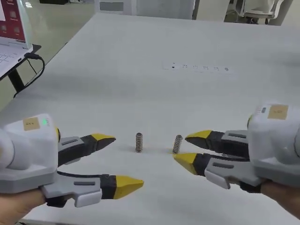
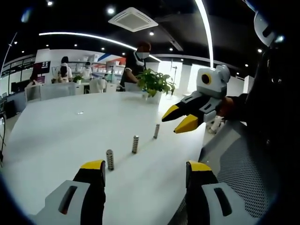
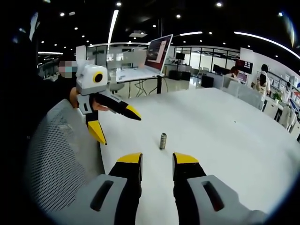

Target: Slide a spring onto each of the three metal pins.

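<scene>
Right gripper [image 1: 180, 147] lined up on a leaning grey coil spring [image 1: 177, 144]; both tools empty.

Reference is that leaning spring. It stands on the white table [image 1: 140, 56] just off the right gripper's yellow tips, jaws parted a modest gap and holding nothing. A second, upright grey coil spring [image 1: 138, 142] stands near it, on the side toward the left gripper [image 1: 129, 160], whose jaws are spread wide and empty. Beyond the reference, the left gripper view shows a slimmer third post [image 2: 156, 131]; cannot tell whether it carries a spring. Judgement: the lean suggests incomplete seating. Close lightly at mid-coil without crushing turns, bring it plumb, then push straight down the pin axis.
</scene>
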The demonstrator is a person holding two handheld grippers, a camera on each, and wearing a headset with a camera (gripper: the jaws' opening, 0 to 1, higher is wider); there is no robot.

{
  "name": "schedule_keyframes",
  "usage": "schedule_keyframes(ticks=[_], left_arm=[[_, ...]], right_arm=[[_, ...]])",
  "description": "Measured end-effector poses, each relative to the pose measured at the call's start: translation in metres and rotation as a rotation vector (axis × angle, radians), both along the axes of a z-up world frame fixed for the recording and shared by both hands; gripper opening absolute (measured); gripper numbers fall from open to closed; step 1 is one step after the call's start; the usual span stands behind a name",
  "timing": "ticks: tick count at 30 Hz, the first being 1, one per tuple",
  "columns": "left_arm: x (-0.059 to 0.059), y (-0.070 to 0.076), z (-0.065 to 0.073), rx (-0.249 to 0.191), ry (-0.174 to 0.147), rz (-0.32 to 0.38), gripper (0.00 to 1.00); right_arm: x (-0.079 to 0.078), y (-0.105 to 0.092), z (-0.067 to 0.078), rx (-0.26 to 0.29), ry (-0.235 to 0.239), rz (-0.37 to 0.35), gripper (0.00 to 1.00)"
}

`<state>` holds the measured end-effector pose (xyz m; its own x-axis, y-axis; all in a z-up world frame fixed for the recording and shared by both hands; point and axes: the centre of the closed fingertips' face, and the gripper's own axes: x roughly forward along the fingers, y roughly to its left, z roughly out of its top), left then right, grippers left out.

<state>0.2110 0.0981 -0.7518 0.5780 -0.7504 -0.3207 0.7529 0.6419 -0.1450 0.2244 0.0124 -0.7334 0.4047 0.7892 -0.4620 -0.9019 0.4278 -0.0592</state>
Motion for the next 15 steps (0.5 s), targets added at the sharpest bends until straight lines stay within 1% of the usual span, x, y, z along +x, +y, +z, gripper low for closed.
schedule_keyframes(ticks=[7, 15], left_arm=[[-0.001, 0.0, -0.002, 0.003, 0.006, -0.002, 0.65], [-0.002, -0.001, -0.002, 0.007, 0.01, -0.004, 0.65]], right_arm=[[0.001, -0.029, -0.003, -0.019, 0.005, -0.05, 0.25], [0.003, -0.054, -0.006, -0.021, 0.01, -0.093, 0.25]])
